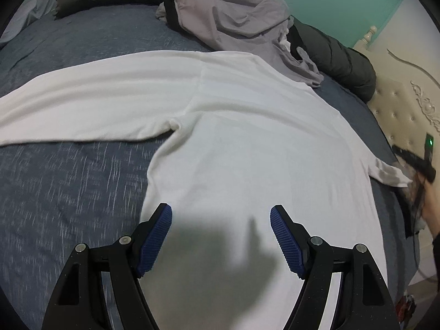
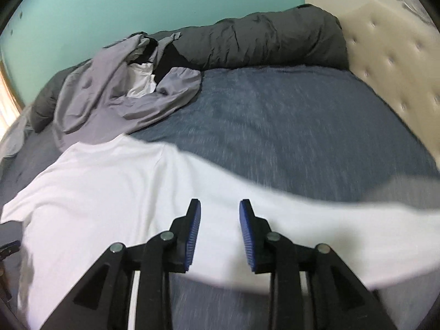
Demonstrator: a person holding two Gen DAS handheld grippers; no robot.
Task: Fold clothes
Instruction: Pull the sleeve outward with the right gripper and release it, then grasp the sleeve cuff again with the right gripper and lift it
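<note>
A white long-sleeved shirt (image 1: pixel 247 143) lies spread flat on a bed with a blue-grey heathered cover (image 1: pixel 68 187). In the left wrist view its body runs from the near edge up the middle, 1 sleeve stretched out flat to the left and the other reaching to the right edge of the bed. In the right wrist view the shirt (image 2: pixel 110 192) fills the lower left, and a sleeve crosses the frame under the jaws toward the right, blurred.

The left gripper (image 1: pixel 221 236) hangs above the shirt's lower body with its jaws wide apart, nothing between the blue pads, its shadow falling on the cloth. The right gripper (image 2: pixel 220 233) is above the sleeve, its jaws parted by a narrow gap; no cloth is pinched between the pads. In the left wrist view the right gripper (image 1: pixel 418 165) shows only as a dark blur at the sleeve's end.

Beyond the shirt lies a crumpled pile of grey clothes (image 1: pixel 228 16), touching the shirt's far shoulder. Behind it is a dark grey rolled duvet (image 2: pixel 261 44), which rests against a cream tufted headboard (image 2: pixel 390 63). The wall (image 2: pixel 137 5) is teal.
</note>
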